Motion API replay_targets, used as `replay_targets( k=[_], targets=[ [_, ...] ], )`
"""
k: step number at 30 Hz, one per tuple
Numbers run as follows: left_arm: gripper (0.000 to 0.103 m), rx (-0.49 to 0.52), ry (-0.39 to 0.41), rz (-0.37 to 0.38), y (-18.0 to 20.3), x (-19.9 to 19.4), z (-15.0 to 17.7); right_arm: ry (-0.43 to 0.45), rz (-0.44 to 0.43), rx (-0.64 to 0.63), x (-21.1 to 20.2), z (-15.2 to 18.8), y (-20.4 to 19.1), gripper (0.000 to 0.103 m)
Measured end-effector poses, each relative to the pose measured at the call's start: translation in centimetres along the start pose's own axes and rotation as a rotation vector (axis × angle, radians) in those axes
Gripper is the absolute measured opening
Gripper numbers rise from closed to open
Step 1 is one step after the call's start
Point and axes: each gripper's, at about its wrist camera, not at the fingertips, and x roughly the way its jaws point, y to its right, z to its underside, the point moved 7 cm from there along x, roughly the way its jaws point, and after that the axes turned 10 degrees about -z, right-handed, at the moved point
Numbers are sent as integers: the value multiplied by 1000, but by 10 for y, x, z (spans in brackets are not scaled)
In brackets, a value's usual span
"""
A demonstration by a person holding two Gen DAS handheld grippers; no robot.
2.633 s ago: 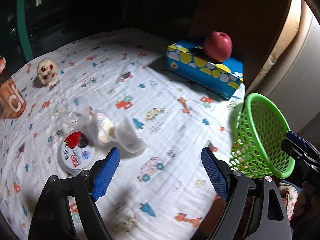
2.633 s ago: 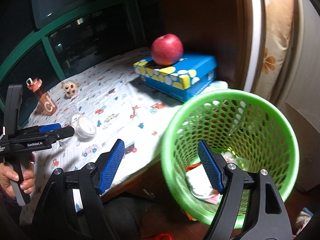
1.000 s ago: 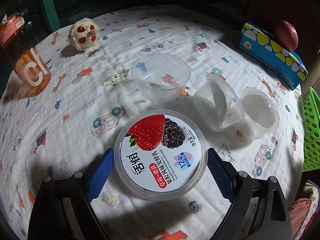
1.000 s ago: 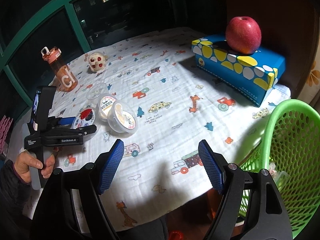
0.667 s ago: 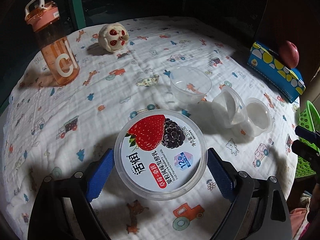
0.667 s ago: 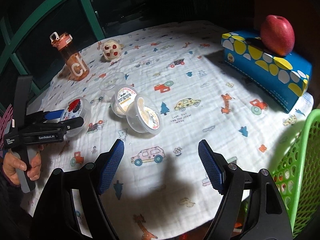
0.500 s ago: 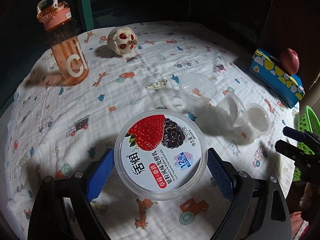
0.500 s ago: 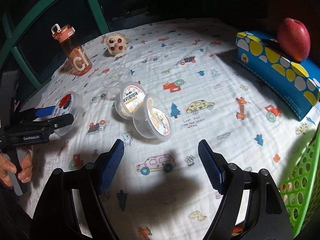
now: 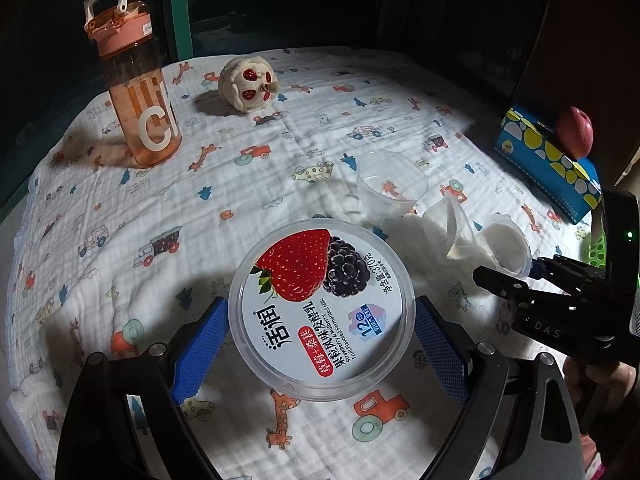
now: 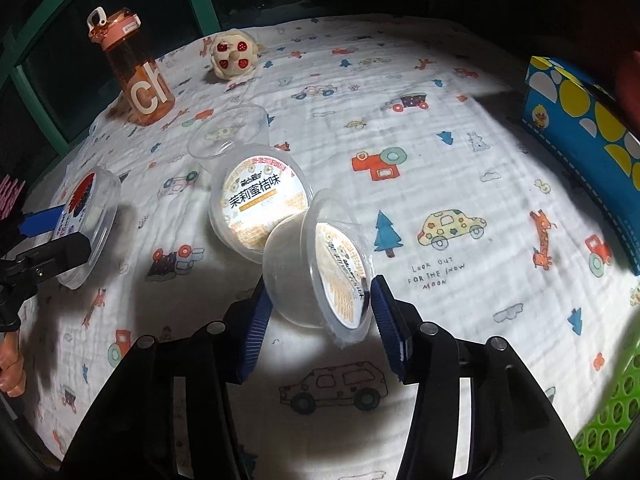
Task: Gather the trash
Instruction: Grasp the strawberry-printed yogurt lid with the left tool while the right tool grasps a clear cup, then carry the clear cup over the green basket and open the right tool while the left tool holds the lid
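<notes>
- Left wrist view: left tongs (image 9: 320, 334) clamp a round berry-lidded tub (image 9: 320, 307), near centre above the cartoon-print tabletop (image 9: 168, 208).
- Right wrist view: right tongs (image 10: 318, 322) squeeze a tipped clear cup (image 10: 318, 276), near centre; green basket (image 10: 612, 432) near right.

I am in a home at night: my worktop (image 9: 120, 216) wears a child's cartoon-print cloth (image 10: 440, 128), with an orange water bottle (image 9: 134, 84) and toy (image 9: 248, 84) near its far edge, a tissue box (image 9: 548, 160) bearing an apple (image 9: 575, 132) at its right edge, and dark green-framed windows (image 9: 176, 8) behind.
</notes>
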Motion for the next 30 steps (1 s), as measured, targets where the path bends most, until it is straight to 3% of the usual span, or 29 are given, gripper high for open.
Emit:
replay_targets(
  k=[15,30],
  targets=[
    [88,23,17,58,29,-12,1,63,-8,48,-44,14,5,48],
    [88,123,78,157,110,-50,-10,201,56,103,-141,36,39,48]
  ],
)
